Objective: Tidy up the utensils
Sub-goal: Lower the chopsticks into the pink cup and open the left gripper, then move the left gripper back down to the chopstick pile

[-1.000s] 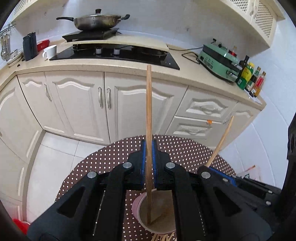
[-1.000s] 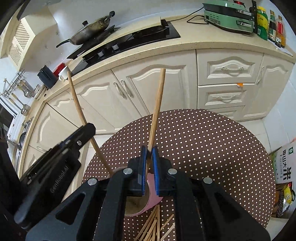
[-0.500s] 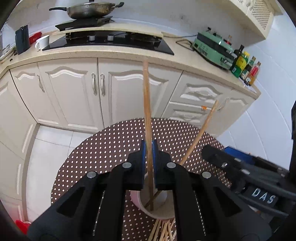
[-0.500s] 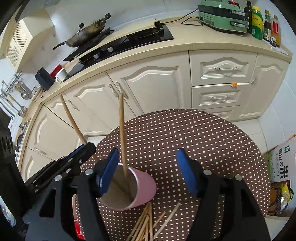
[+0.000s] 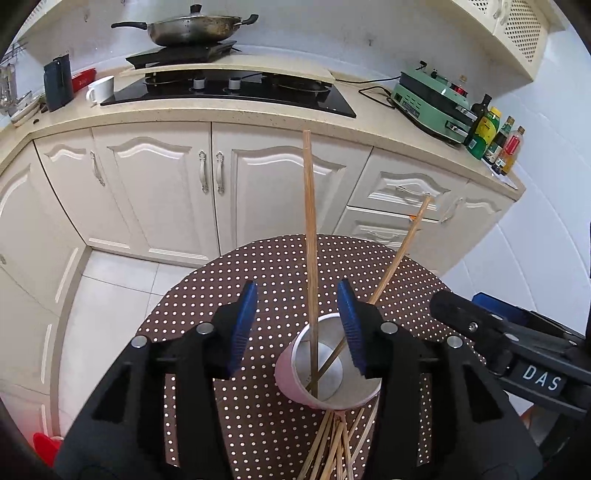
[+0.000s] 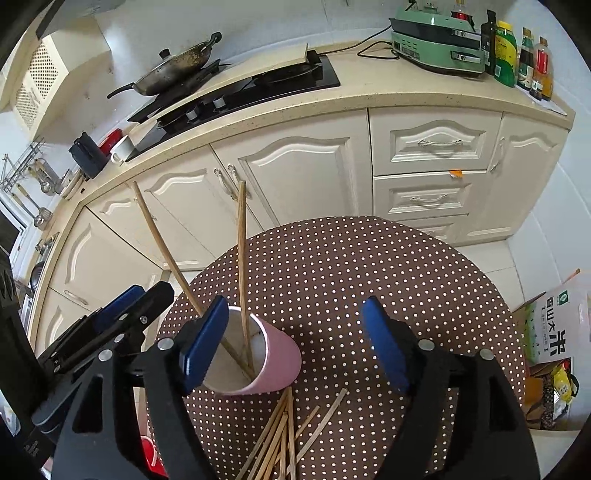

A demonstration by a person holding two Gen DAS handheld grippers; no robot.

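A pink paper cup [image 5: 295, 384] [image 6: 275, 360] stands on a round brown dotted table [image 5: 258, 280] [image 6: 351, 266]. Two wooden chopsticks lean in it: one nearly upright [image 5: 309, 240] [image 6: 242, 258], the other tilted [image 5: 400, 254] [image 6: 159, 240]. My left gripper [image 5: 295, 325] hovers over the cup with its jaws opening; the upright chopstick stands between them, untouched. My right gripper [image 6: 293, 345] is just right of the cup, its jaws opening wide on nothing. Several loose chopsticks [image 5: 332, 443] [image 6: 284, 432] lie on the table in front of the cup.
Cream kitchen cabinets [image 5: 166, 177] and a counter with a black hob [image 5: 229, 88], a pan [image 5: 184, 29], a green appliance [image 5: 432, 99] and bottles [image 5: 491, 136] run behind the table. A printed bag [image 6: 554, 325] stands on the floor at the right.
Both grippers were shut on a chopstick each. The right let go first, then the left, and both sticks now rest in the cup. Both grippers drew back slightly.
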